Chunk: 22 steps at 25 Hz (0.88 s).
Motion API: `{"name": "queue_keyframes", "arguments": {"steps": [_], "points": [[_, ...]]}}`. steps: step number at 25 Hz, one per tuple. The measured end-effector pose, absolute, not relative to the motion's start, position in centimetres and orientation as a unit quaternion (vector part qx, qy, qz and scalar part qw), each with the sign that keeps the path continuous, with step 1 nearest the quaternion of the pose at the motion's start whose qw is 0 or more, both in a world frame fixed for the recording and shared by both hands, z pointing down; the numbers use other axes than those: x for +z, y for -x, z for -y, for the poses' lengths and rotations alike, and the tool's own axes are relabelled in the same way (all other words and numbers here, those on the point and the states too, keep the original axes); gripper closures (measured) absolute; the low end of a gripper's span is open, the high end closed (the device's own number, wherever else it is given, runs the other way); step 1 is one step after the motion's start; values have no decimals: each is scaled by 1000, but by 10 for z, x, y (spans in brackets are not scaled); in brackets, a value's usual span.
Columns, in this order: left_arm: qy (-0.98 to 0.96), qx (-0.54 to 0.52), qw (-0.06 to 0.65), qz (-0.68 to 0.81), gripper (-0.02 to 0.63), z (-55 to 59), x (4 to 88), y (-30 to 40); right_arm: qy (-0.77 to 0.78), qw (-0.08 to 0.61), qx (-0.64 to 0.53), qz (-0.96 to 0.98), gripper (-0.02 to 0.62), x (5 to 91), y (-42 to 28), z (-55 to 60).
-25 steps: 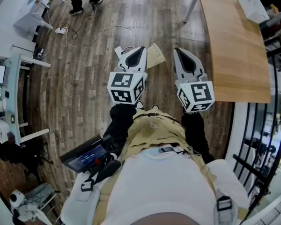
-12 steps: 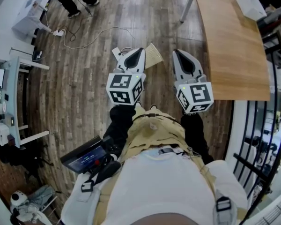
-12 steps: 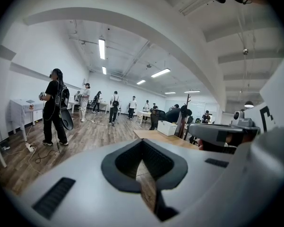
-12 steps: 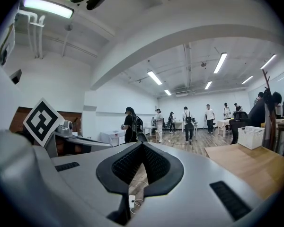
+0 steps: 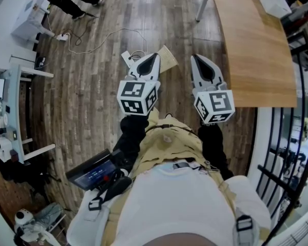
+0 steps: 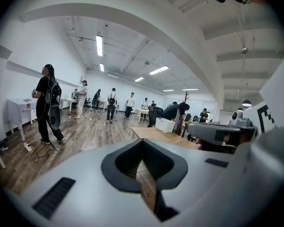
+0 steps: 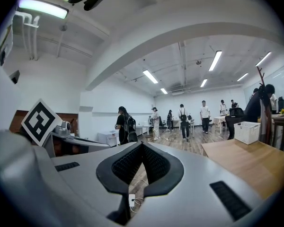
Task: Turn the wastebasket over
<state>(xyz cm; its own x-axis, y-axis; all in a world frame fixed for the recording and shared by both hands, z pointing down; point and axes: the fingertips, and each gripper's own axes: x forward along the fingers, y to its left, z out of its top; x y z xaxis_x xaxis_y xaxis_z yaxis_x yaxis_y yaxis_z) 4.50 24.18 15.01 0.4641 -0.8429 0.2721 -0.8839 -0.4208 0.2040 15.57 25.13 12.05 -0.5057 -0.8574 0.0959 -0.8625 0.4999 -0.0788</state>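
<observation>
Currently left gripper (image 5: 153,56) and right gripper (image 5: 196,58) hovering side by side, jaws of each pressing together, gripping nothing; tan wastebasket (image 5: 170,60) apparently lying on floor (image 5: 92,91) just beyond left gripper, partly hidden; likely handling light, thin-walled, flexing; rim seeming best hold.

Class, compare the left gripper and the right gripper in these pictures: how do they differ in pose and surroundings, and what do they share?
The left gripper leans its tip rightward and the right gripper leans its tip leftward, so the two converge. In the head view, the left gripper's tip appears next to a tan object on the floor, while the right gripper is near the wooden table edge. Both have their jaws shut on nothing.
</observation>
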Motion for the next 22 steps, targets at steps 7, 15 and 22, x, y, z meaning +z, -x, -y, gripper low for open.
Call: {"name": "queue_keyframes", "arguments": {"steps": [7,15,22], "points": [[-846,63,168,502,604,-216,158,-20,-502,32,63,862,574,128,-127,-230],[-849,55,174,496,604,-137,163,9,-513,52,69,854,574,133,-100,-149],[-819,53,205,533,604,-61,179,86,-472,71,78,875,574,141,-23,-70]]}}
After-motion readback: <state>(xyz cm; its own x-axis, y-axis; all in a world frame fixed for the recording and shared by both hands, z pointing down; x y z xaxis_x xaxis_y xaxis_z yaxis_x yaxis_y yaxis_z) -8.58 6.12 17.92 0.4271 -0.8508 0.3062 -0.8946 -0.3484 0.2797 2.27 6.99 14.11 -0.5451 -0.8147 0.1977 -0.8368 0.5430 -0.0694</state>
